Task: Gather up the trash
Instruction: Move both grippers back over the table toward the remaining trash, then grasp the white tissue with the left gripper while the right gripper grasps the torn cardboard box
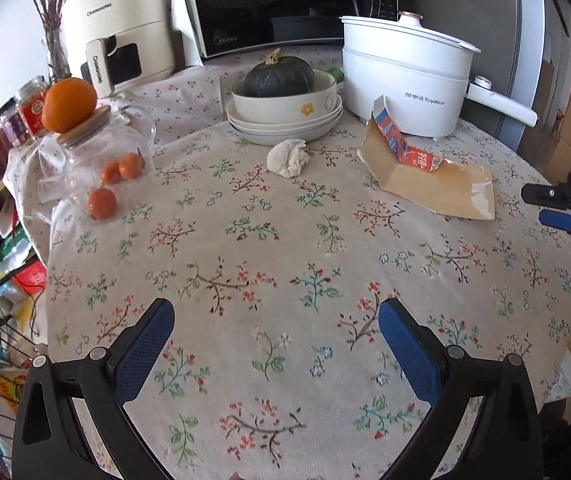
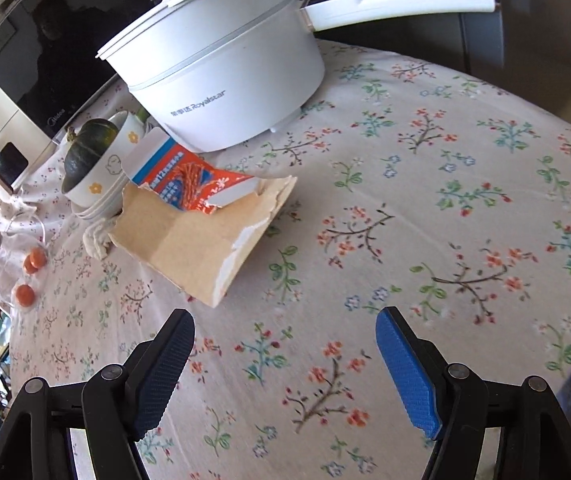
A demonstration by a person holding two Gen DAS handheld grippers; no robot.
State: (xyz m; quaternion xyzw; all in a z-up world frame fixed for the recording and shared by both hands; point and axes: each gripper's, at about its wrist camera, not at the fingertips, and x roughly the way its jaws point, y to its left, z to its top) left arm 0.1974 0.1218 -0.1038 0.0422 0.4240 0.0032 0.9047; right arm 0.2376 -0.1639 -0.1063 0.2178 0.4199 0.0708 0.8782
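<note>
A torn cardboard carton piece [image 1: 433,180], brown inside with red and blue print, lies on the floral tablecloth in front of the white pot; it also shows in the right wrist view [image 2: 193,236]. A crumpled white tissue [image 1: 288,157] lies in front of the stacked bowls, and peeks out left of the carton in the right wrist view [image 2: 95,240]. My left gripper [image 1: 276,314] is open and empty over the near middle of the table. My right gripper [image 2: 285,322] is open and empty, just short of the carton's near corner; it enters the left wrist view at the right edge [image 1: 557,208].
A white Royalstar electric pot [image 1: 405,80] stands behind the carton. Stacked bowls holding a dark green squash [image 1: 277,78] stand at the centre back. A glass jar [image 1: 97,160] with an orange on its lid and small oranges beside it is at left. A microwave [image 1: 269,4] and air fryer stand behind.
</note>
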